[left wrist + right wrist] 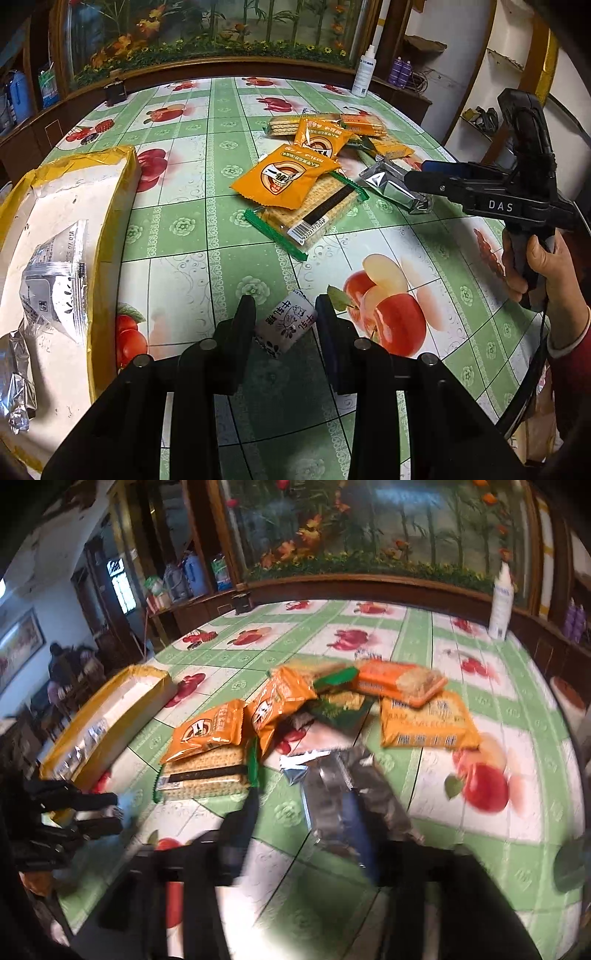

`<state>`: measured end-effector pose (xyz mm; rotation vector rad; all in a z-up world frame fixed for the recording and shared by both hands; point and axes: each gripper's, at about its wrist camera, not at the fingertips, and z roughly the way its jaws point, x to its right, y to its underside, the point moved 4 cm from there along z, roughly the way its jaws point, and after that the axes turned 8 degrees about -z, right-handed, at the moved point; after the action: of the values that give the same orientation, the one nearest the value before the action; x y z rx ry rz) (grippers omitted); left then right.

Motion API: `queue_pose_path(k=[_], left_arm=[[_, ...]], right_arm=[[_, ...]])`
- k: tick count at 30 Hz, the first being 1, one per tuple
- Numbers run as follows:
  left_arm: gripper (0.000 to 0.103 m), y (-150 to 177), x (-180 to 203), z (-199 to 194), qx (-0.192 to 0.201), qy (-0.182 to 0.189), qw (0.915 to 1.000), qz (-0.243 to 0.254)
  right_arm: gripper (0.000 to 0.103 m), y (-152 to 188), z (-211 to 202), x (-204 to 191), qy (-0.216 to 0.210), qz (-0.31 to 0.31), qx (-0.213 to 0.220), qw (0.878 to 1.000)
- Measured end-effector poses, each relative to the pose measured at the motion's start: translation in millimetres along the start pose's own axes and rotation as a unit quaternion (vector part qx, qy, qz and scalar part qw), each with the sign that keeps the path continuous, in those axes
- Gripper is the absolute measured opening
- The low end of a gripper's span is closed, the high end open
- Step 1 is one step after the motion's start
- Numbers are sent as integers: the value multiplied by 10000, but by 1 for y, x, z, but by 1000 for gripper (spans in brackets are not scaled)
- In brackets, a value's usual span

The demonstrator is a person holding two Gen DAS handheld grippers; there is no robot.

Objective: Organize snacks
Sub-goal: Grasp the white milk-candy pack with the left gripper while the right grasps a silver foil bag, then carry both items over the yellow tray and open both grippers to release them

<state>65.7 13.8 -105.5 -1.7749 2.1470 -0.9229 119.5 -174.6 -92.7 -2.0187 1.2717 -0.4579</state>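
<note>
A pile of snack packets lies mid-table: orange packets (286, 177), a cracker pack with green ends (314, 218) and a silver foil packet (391, 181). My left gripper (284, 314) is low over the table, its jaws around a small white milk candy (284, 326), touching or nearly so. My right gripper (417, 177) reaches in from the right with its tips at the silver foil packet. In the blurred right wrist view the right gripper (303, 805) is open with the foil packet (354, 786) by its right finger. The yellow-edged box (110, 229) at left holds several packets.
A white spray bottle (364, 70) stands at the table's far edge by a wooden cabinet with a flower painting. A small dark box (115, 92) sits at the far left edge. The table carries a green fruit-print cloth (192, 236).
</note>
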Motion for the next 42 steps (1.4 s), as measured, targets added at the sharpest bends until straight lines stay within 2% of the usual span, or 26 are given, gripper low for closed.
queue_pose_path(k=[2, 6, 8, 10, 12, 13, 15, 16, 18, 22, 27, 29, 31, 35, 37, 39, 42], left_arm=[[31, -2, -2, -3, 36, -7, 10000, -52], [31, -5, -4, -10, 117, -17, 9999, -121], [31, -6, -6, -14, 167, -15, 9997, -154], [31, -7, -8, -18, 230, -20, 9995, -206], [31, -8, -11, -23, 303, -23, 9992, -266], [31, -8, -13, -25, 339, -47, 9990, -299], [31, -9, -18, -30, 391, -78, 9985, -378], [31, -9, -20, -32, 415, -88, 9983, -412], [31, -8, -23, -35, 459, -157, 9978, -452], [31, -5, -31, -40, 474, -201, 9973, -528], [31, -4, -37, -45, 495, -212, 9966, -617], [31, -4, -37, -46, 511, -197, 9964, -647], [31, -4, -37, -47, 536, -213, 9962, -652], [31, -4, -38, -50, 537, -208, 9961, -666], [31, -5, -38, -51, 546, -204, 9961, -666], [31, -5, -39, -53, 565, -208, 9960, -663], [31, -5, -41, -54, 577, -193, 9958, -689]], right_arm=[[73, -6, 4, 2, 262, -349, -85, 9990], [73, -3, 29, 9, -1, -453, -523, 9976], [74, -1, 35, 10, 158, -543, -542, 9969], [59, 1, 36, 13, 156, -443, -565, 9973], [55, 1, 32, 15, -25, -176, -464, 9988], [44, 0, 27, 14, -30, -120, -382, 9992], [31, -3, 13, 11, -95, 20, -149, 9998], [26, -5, 4, 10, -204, 167, -15, 9997], [22, -8, -5, 5, -294, 281, 119, 9991], [22, -7, -6, -7, -320, 194, 108, 9992], [23, -8, -2, 1, -342, 291, 74, 9990], [29, -8, 5, 2, -369, 243, -92, 9990], [41, -4, 14, 1, -222, 120, -286, 9993], [49, 2, 22, 2, -165, 102, -314, 9993], [66, 5, 29, 3, -12, 45, -491, 9988], [68, 12, 40, 4, 94, -12, -655, 9978], [68, 13, 40, 8, 146, 47, -586, 9982]])
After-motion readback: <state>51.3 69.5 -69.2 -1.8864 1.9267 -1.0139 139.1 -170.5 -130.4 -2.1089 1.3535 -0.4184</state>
